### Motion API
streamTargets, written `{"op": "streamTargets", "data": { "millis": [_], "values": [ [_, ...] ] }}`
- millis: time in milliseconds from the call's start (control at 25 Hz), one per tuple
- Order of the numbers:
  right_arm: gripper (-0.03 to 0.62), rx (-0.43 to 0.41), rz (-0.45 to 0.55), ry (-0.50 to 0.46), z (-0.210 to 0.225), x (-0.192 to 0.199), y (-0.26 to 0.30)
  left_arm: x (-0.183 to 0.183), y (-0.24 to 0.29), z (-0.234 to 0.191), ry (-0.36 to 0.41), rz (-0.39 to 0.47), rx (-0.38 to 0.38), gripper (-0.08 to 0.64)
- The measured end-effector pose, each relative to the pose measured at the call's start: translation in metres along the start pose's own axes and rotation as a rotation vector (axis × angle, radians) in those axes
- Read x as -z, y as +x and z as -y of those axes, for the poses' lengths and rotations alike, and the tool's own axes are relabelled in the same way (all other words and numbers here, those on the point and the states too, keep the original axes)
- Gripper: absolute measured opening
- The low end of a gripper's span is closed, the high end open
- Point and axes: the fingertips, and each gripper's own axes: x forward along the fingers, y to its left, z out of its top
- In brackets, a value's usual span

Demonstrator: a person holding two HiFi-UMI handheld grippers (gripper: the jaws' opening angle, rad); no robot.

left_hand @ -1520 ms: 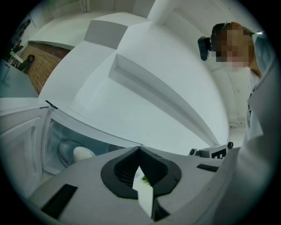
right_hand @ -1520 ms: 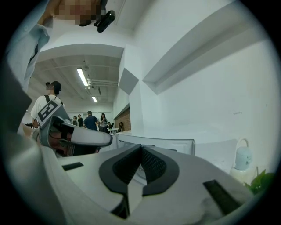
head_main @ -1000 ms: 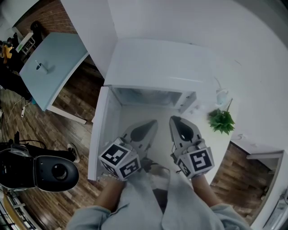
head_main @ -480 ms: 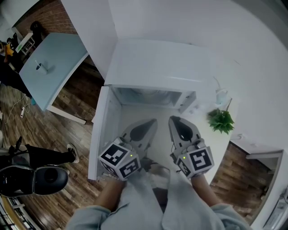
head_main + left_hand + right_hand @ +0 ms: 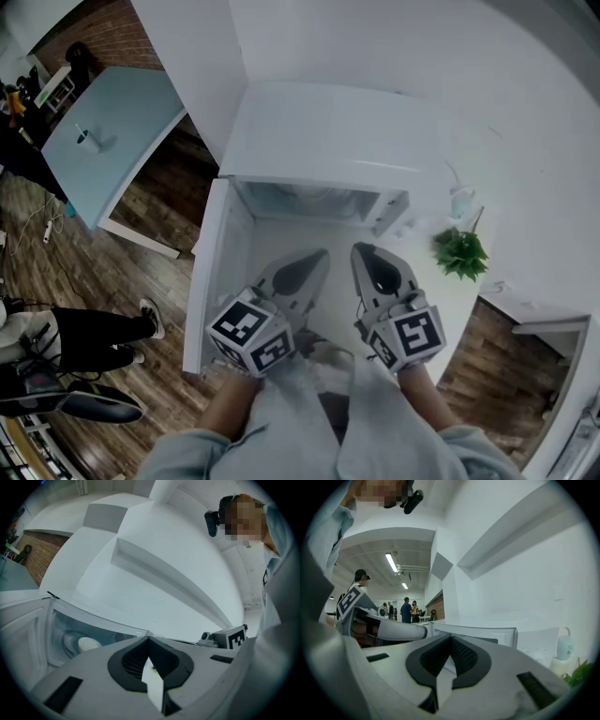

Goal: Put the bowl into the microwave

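Although both tools face the open microwave [image 5: 319, 141], neither holds anything: the left gripper [image 5: 317, 258] has its fingers [image 5: 129, 660] clenched pad to pad, and the right gripper [image 5: 362, 251] has its fingers [image 5: 431, 660] clenched the same way. Both hands hold them side by side, roughly level, over the white worktop [image 5: 450, 295] just before the cavity, with pale sleeves [image 5: 309, 412] coming from the near edge. The door [image 5: 214, 272] stands swung out on the left. Only the left gripper view looks into the cavity, where the pale bowl [image 5: 86, 644] sits. The right gripper view alone shows a bottle [image 5: 565, 648], a plant [image 5: 582, 672] and people far off.
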Motion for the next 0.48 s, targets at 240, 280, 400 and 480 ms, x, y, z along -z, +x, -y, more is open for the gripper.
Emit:
{"op": "streamTargets", "data": {
  "millis": [240,280,400,480],
  "values": [
    [0.002,-0.001,-0.001,-0.005,0.001,0.0005,-0.0002,0.0006,0.0013,0.0014,-0.001,0.0,0.007,-0.002],
    [0.002,-0.001,-0.002,-0.005,0.0012,0.0007,-0.0003,0.0006,0.0015,0.0018,-0.001,-0.001,0.008,-0.002],
    [0.002,-0.002,-0.005,-0.004,0.001,0.0013,0.0001,0.0005,0.0024,0.0022,-0.002,-0.005,0.008,-0.002],
    [0.002,-0.003,-0.006,-0.002,0.0005,0.0016,0.0005,0.0011,0.0027,0.0023,-0.004,-0.007,0.011,-0.002]
  ]
}}
